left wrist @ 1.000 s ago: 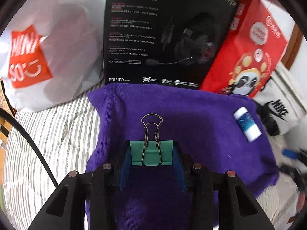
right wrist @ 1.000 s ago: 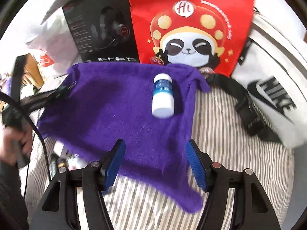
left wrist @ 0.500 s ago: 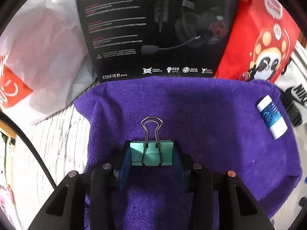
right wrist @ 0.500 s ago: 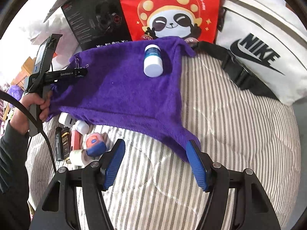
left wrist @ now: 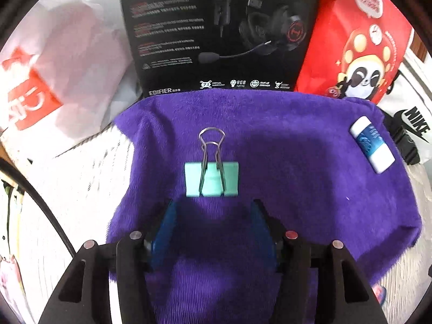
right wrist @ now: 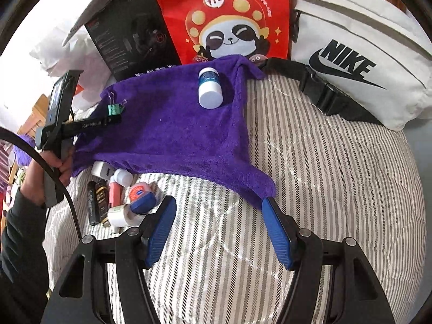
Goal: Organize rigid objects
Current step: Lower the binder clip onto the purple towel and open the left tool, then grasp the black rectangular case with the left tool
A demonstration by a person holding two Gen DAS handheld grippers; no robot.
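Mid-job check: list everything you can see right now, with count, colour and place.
Towel: 1, purple, on striped bedding.
Binder clip: 1, mint green, on towel, free of the pads.
Bottle: 1, white with blue label, lying on towel.
Headset box: 1, black, behind towel.
Panda bag: 1, red, behind towel.
Nike bag: 1, white.
Small items: several, mixed, below towel edge.
Left hand-held gripper: jaws just opened, off clip.
Right hand-held gripper: open, empty.
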